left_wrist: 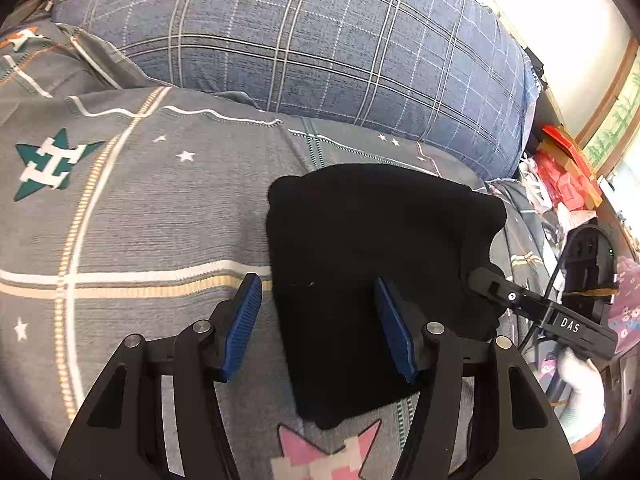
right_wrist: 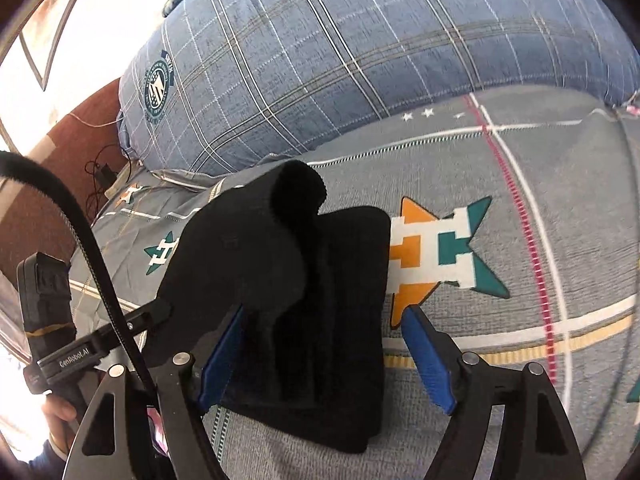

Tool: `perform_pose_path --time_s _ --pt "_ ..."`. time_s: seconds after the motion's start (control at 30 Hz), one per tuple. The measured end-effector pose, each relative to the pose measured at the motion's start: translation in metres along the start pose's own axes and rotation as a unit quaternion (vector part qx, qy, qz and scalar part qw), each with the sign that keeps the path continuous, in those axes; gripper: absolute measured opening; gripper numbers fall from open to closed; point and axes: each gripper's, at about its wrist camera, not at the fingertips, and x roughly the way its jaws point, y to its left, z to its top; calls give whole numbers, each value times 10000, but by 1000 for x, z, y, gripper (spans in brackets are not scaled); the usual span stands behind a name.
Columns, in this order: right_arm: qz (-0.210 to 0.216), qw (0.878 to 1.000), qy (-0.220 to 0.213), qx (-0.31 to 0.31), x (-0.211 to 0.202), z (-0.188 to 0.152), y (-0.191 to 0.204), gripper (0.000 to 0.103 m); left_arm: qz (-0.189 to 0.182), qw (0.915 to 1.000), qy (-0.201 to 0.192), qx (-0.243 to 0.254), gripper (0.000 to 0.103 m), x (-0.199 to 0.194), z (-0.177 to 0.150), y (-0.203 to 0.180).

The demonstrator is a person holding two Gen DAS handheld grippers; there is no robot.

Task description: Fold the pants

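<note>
Pants (left_wrist: 372, 264) lie as a black, mostly folded bundle on the grey star-print bed cover (left_wrist: 160, 216), w/ the blue plaid pillow (left_wrist: 320, 48) beyond them. From your left claw (left_wrist: 320, 324) the bundle sits dead ahead and a bit right: its near-left edge runs up between the blue pads, right pad over cloth, left pad over bare cover. That claw is released, jaws wide, nothing in it.

From your right claw (right_wrist: 326, 356) the pants (right_wrist: 320, 300) are straight ahead too, long axis running away from you toward the pillow (right_wrist: 360, 60). A loose flap stands up and curls over at the far-left top; the flat stack lies to its right. Right claw also spread apart, left pad touching or just beside the raised flap (can't tell which), right pad off the cloth, over the orange-teal star (right_wrist: 436, 256).

The other gripper shows at each view's outer edge, so both flank the bundle.

Judgement: flap is what's left. Right claw looks nearer to it; lay it along the long axis, left claw steadying the near edge.
</note>
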Motion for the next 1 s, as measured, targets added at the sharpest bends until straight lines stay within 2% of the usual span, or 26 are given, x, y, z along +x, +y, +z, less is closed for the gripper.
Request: perform_pose_path --time_s 0.07,0.13,0.17,0.23,0.33,0.37,0.4,0.53,0.67,0.8,0.9,1.0 --pt "98 9999 53 90 6 1 -3 76 -1 10000 18 28 64 5 0 -2" --pt "183 9997 32 167 9 2 -4 76 44 10000 64 37 74 12 1 -2" --pt "225 9996 42 180 10 3 -4 76 53 10000 78 1 75 16 2 -2" --pt "285 9995 45 100 11 5 -1 69 -57 9999 119 -101 75 22 2 0" --pt "196 9995 -110 -199 10 2 7 63 -263 9991 200 -272 75 27 1 1" --pt "206 9994 -167 -244 9 0 8 58 -216 9993 254 -174 75 27 2 -3" --pt "222 9993 -207 -232 6 -1 8 54 -178 9994 263 -107 70 25 3 -7" --pt "169 9981 -373 -464 -10 4 21 47 -238 9995 183 54 57 10 13 -17" --pt "202 9963 -574 -607 -23 21 33 46 -289 9993 -72 213 56 -9 39 -27" --pt "152 9945 -774 -695 -27 48 42 46 -198 9990 -227 341 57 -12 67 -32" --pt "50 9941 -821 -713 -16 67 45 47 -49 9987 -296 401 57 -3 86 -31" --pt "-104 9948 -752 -673 4 79 41 48 132 9992 -174 341 57 17 97 -23"
